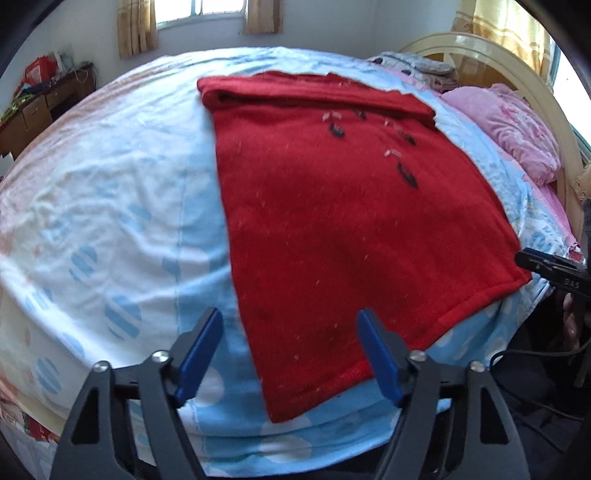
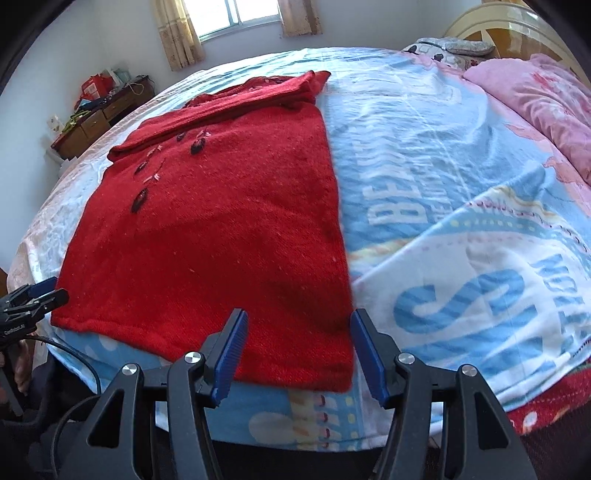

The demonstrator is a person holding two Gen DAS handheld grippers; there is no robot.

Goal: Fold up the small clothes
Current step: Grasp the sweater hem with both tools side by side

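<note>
A red knit sweater (image 1: 351,229) with small dark and pink decorations lies flat on the bed, its sleeves folded across the far end. It also shows in the right wrist view (image 2: 221,229). My left gripper (image 1: 290,325) is open and empty, its blue pads above the sweater's near left corner. My right gripper (image 2: 297,325) is open and empty over the sweater's near right corner. The right gripper's tip (image 1: 532,260) shows at the sweater's right hem corner in the left view. The left gripper (image 2: 40,291) shows at the sweater's left hem corner in the right view.
The bed has a light blue and white printed sheet (image 1: 110,221). A pink pillow (image 2: 546,107) and a cream headboard (image 1: 480,48) are at the right. A wooden desk (image 2: 103,114) with clutter stands by the far wall under a window (image 2: 240,14).
</note>
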